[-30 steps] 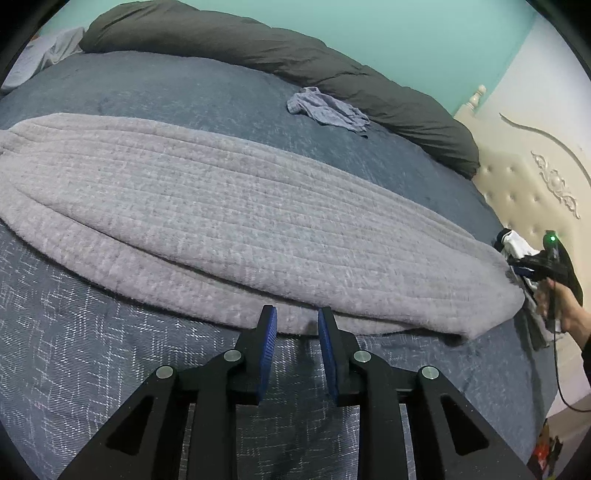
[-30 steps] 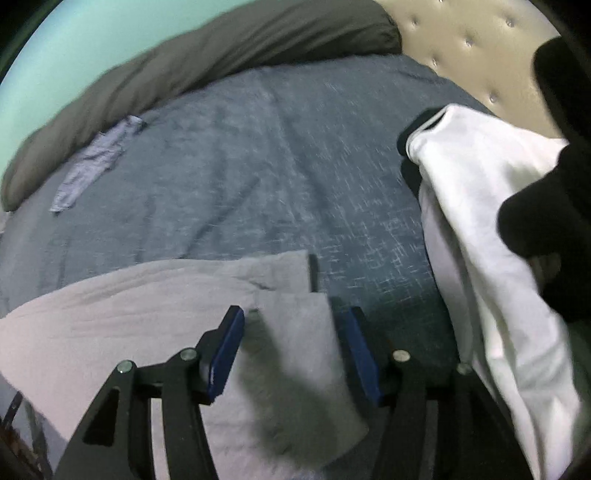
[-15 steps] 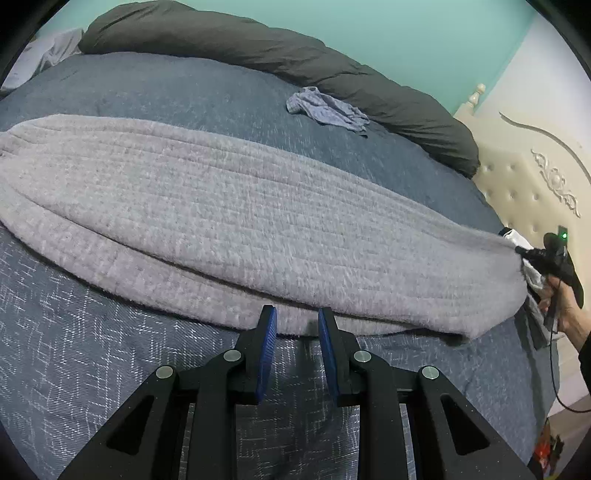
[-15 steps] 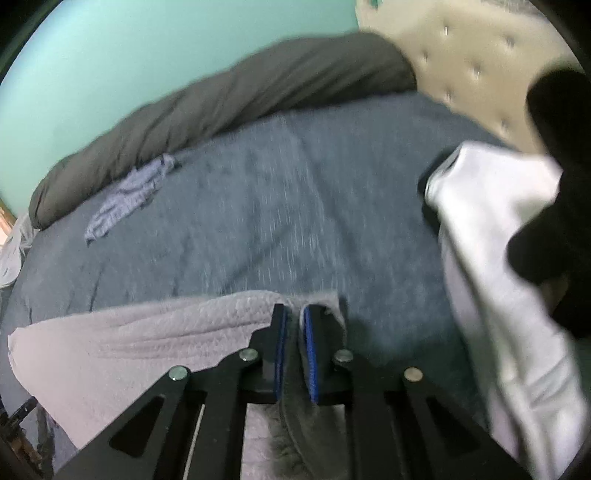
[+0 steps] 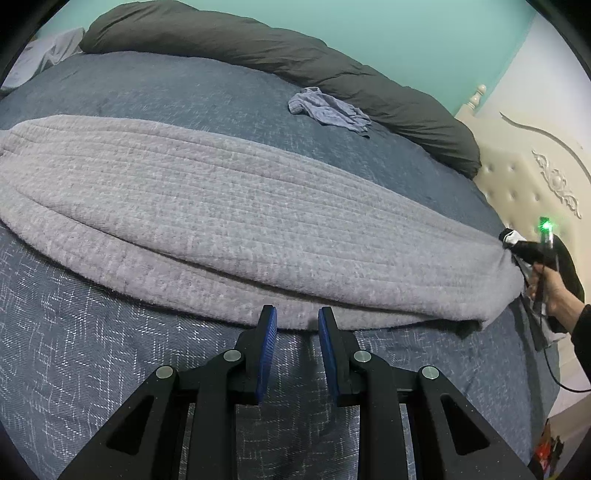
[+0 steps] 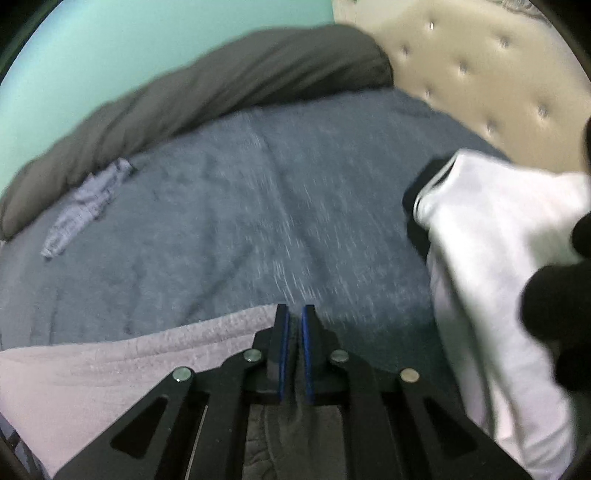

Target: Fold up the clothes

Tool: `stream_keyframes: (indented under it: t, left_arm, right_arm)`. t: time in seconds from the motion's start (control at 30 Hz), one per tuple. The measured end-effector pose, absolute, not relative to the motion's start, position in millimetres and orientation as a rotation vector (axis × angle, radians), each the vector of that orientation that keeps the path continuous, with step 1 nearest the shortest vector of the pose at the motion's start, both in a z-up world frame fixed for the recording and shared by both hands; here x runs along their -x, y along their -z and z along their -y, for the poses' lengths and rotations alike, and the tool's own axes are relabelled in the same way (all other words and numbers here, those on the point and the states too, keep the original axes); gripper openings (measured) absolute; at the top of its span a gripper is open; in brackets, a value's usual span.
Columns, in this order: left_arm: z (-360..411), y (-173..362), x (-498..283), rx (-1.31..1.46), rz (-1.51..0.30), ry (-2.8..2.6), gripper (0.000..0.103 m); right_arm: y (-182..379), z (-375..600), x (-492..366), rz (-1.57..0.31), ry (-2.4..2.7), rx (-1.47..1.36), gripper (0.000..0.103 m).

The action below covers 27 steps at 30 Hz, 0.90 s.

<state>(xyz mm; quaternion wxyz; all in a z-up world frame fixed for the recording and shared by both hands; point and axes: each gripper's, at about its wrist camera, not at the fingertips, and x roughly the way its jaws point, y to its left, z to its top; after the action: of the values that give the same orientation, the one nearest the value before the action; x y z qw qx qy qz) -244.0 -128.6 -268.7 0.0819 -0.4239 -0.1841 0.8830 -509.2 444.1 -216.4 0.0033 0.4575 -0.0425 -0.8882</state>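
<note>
Spread lengthwise across the blue-grey bed (image 5: 110,369): a long grey ribbed garment (image 5: 229,206), folded double, near edge running along the bed's near side, far end reaching toward the headboard (image 5: 517,184).

Left gripper (image 5: 294,321): blue pads (image 5: 267,350) standing a little apart, tips just at the garment's near folded edge, roughly midway along its length. Cloth edge lying right at the gap between the tips, yet not plainly pinched; bare bedspread showing between the pads lower down. Gripper pointing downward at the bed.

Right gripper (image 6: 294,321): blue pads (image 6: 283,354) drawn almost together, with grey cloth of the garment (image 6: 110,373) caught in the narrow gap and bunched in dark folds beneath the jaws. Garment's corner at the headboard end thus pinched, the rest trailing off to the left in the right wrist view. Seen from the left wrist view, the same gripper (image 5: 515,248) at the garment's far right tip, held by a hand (image 5: 554,295) in a dark sleeve, green light glowing on top, cable hanging below.

Elsewhere on the bed: a white garment (image 6: 498,258) lying just to the right of the right gripper by the headboard, partly behind a black blurred shape (image 6: 557,317) at the frame's edge; a small crumpled bluish cloth (image 5: 328,110) near the far edge; a dark grey rolled duvet (image 5: 258,48) along that far edge against the teal wall (image 5: 406,33).
</note>
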Motion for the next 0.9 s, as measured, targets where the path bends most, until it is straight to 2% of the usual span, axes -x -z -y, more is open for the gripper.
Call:
stream_keyframes:
  t: [0.13,0.17,0.2,0.23,0.27,0.3,0.4,0.63,0.9]
  left_arm:
    - [133,269,245,1.27,0.565,-2.644,0.025]
    - [134,269,245,1.27,0.57,-2.645,0.025]
    - [134,270,246,1.271,0.575,-2.645,0.025]
    - [135,270,246,1.273,0.577,-2.644,0.025]
    - [136,269,246,1.274,0.58,-2.644,0.025]
    - [136,269,246,1.271,0.583,-2.642,0.025]
    - [137,265,244,1.258,0.584,-2.645,0.025]
    - [142,254,239,1.229,0.598,-2.655,0.025]
    - [151,253,238,1.249,0.568,-2.664,0.033]
  right_arm:
    - [230,-435,515,0.077,2.766,-1.494,0.008]
    - [230,-434,515,0.056,2.768,-1.501,0.012]
    - [229,-432,515,0.035,2.769,-1.508,0.023]
    - [224,-433,514,0.0,2.791,-1.522,0.043]
    - [219,-434,512,-0.019,2.812,-1.525,0.051]
    - [212,-435,509,-0.004,2.827,-1.517,0.054]
    - [190,-437,495,0.036,2.873,-1.481,0.054]
    - [141,-367,459,-0.052,2.709,-1.268,0.054]
    - [172,-215,443,-0.304,2.221,-1.258,0.054]
